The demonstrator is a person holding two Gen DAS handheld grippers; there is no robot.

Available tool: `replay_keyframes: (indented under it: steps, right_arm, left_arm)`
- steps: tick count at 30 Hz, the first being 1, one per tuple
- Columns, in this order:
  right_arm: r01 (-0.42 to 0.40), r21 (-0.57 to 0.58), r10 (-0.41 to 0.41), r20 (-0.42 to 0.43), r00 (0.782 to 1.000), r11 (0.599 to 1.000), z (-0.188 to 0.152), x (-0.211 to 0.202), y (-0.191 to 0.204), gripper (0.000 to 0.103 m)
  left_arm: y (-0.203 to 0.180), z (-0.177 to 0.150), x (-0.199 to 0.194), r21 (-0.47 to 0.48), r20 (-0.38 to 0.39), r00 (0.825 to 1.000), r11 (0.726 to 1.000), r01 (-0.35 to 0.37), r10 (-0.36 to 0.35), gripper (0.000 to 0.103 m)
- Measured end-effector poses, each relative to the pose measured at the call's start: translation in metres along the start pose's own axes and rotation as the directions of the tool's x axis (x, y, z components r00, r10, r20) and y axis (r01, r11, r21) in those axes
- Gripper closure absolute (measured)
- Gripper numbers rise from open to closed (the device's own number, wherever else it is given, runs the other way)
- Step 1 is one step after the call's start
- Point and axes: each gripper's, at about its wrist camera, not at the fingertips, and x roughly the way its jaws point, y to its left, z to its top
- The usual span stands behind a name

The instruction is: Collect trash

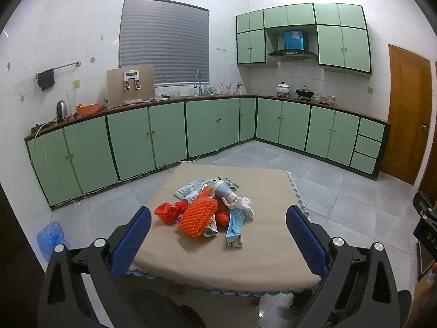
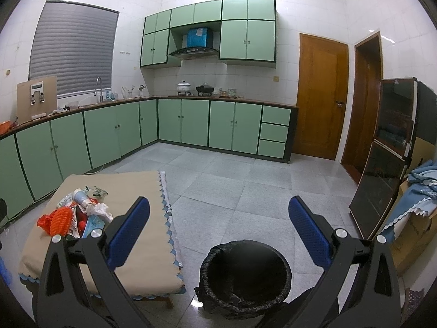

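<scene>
The trash pile [image 1: 207, 210] sits mid-surface [image 1: 273, 259], well apart from the black-lined bin [image 2: 245, 273] on the floor. Both the left gripper [image 1: 218, 235] and right gripper [image 2: 218, 235] have jaws spread, holding nothing. The orange foam net [image 1: 198, 217], crumpled tissue [image 1: 243, 205] and blue carton [image 1: 235, 225] look light and squashable, so pinching the net across its middle should hold.

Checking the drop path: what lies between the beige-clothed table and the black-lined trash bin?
Only bare grey floor tile separates the beige-clothed table from the black-lined trash bin, shown in the right wrist view.
</scene>
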Motion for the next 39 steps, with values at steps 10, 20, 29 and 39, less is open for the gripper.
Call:
replay_keyframes:
  steps: [10,20,29,39]
  right_arm:
    - [-0.006,-0.009,0.006,0.002,1.000,1.000,0.002,-0.001,0.003,0.005]
    - [-0.008,-0.012,0.008,0.000,1.000,1.000,0.001,0.000,0.005,0.005]
    - [-0.008,-0.013,0.008,-0.001,1.000,1.000,0.001,0.000,0.006,0.005]
    - [-0.109,-0.070,0.109,0.000,0.994,0.992,-0.008,0.012,0.033,0.005]
  left_arm:
    - [0.003,-0.001,0.000,-0.002,0.001,1.000,1.000,-0.005,0.005,0.006]
    - [0.004,0.000,0.000,-0.002,0.000,1.000,1.000,-0.006,0.006,0.006]
    - [0.004,0.000,0.000,-0.002,0.000,1.000,1.000,-0.007,0.007,0.006]
    - [0.033,-0.014,0.019,-0.002,-0.044,0.999,1.000,-0.009,0.009,0.006]
